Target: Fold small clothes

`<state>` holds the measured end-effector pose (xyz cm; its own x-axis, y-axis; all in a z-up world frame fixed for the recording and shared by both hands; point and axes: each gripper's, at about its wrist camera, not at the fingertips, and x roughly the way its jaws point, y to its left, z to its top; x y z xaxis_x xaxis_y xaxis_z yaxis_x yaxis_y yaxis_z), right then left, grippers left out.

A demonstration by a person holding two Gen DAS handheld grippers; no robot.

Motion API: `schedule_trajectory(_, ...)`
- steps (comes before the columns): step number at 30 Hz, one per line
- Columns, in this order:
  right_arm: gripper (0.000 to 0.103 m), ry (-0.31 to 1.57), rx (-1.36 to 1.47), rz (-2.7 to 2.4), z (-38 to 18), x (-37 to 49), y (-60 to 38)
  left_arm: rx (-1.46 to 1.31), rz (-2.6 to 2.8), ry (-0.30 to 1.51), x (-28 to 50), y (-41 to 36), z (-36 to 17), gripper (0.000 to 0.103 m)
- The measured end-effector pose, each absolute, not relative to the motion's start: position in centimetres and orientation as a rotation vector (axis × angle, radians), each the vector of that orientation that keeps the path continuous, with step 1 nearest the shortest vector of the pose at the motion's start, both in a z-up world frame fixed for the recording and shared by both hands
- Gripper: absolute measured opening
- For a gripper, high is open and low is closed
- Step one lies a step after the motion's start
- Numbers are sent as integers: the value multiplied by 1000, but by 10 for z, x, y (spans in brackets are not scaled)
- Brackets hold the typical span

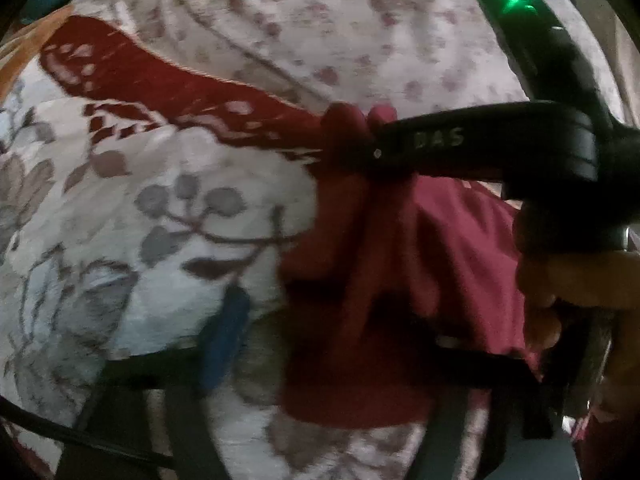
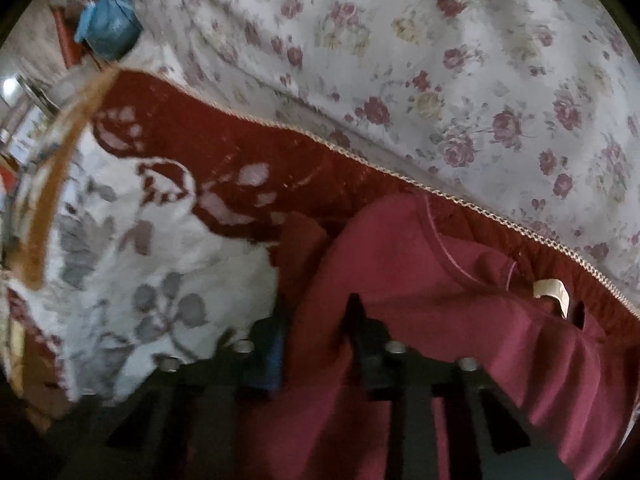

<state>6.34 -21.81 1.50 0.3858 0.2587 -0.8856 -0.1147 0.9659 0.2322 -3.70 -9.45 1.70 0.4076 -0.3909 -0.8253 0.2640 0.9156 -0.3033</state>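
Maroon garment [image 1: 400, 288] hangs bunched from the right tool [image 1: 360, 136], whose jaws pinch a fold of it above a floral blanket [image 1: 168, 216]. Left tool [image 1: 320, 344] looks narrowed around the cloth, though its grip is blurred.

From the right wrist, the right tool [image 2: 316, 344] clamps the garment [image 2: 460, 280] near the blanket's [image 2: 152, 280] red edge.

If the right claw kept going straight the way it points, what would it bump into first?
Most likely the maroon garment: the right claw already has its cloth bunched between the fingers. Under it lies the red-and-white blanket, though depth is hard to judge.
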Motion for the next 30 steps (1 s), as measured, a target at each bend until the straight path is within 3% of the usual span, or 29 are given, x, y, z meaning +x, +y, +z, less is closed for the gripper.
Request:
schedule_trajectory(1, 22, 1140, 152, 249, 19, 60, -221, -130, -435, 1073, -39, -98, 18, 34)
schedule_trajectory(5, 17, 1101, 237, 276, 31, 47, -239, -107, -486, 1031, -48, -108, 32, 16)
schedule_trajectory(11, 15, 1020, 375, 297, 55, 17, -280, -93, -556, 957, -74, -127, 71, 14)
schedule_trajectory(20, 15, 944, 365, 225, 111, -43, -363, 72, -777, 882, -125, -233, 119, 13)
schedule_trajectory(25, 15, 942, 392, 131, 104, -77, -422, 149, -884, 896, -144, -299, 114, 13)
schedule_trajectory(30, 15, 992, 444, 22, 70, -92, -479, 185, -908, 985, -151, -353, 74, 13)
